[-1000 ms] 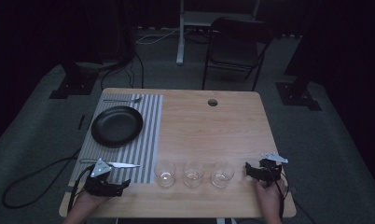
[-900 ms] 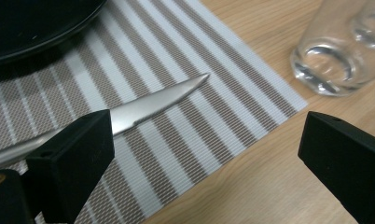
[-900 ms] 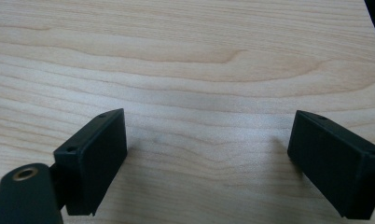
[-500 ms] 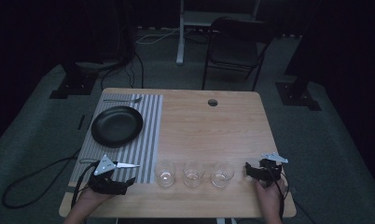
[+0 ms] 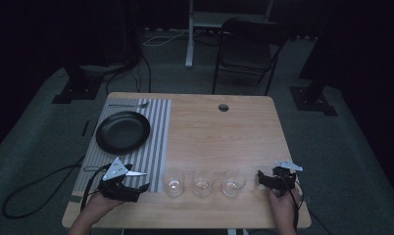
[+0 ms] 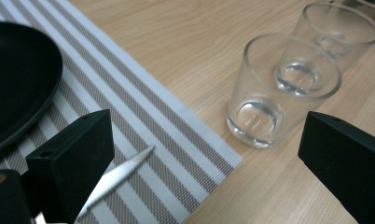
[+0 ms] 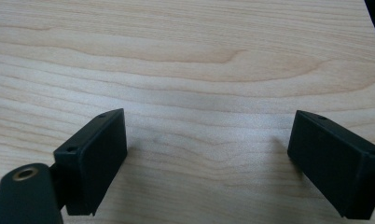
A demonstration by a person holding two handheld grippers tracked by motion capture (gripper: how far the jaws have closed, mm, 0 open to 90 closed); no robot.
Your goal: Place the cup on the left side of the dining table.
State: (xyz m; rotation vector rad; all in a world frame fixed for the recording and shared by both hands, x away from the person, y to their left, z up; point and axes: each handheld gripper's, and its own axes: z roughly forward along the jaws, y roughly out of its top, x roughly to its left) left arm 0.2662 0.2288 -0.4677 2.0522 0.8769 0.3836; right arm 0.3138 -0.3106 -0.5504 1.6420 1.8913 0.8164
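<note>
Three clear glasses stand in a row along the lower middle of the high view, the left glass (image 5: 173, 180), the middle glass (image 5: 203, 181) and the right glass (image 5: 233, 181), all upright, near one another but apart, on the bare wood of the table (image 5: 224, 137). You hold your left gripper (image 5: 134, 188) at the lower left of that frame, low over the near edge of the striped placemat (image 5: 158, 132), with its jaws spread wide and nothing between them. In the left gripper view the left glass sits right of centre, just off the mat's edge, between the lines of the two jaws but farther out, so I judge you are lined up to reach it rather than gripping it. A knife (image 6: 115, 175) lies on the mat close by your left jaw at the lower left of that view, its tip pointing toward the glasses; mind it if you push forward. The black plate (image 5: 122, 131) rests on the mat at the centre left of the high view, with a fork (image 5: 129, 105) above it along the mat's far edge, which reads as a place setting waiting for its glass. Your right gripper (image 5: 263, 179) rests at the lower right, just beside the right glass, jaws also released and wide, over bare wood in the right gripper view.
</note>
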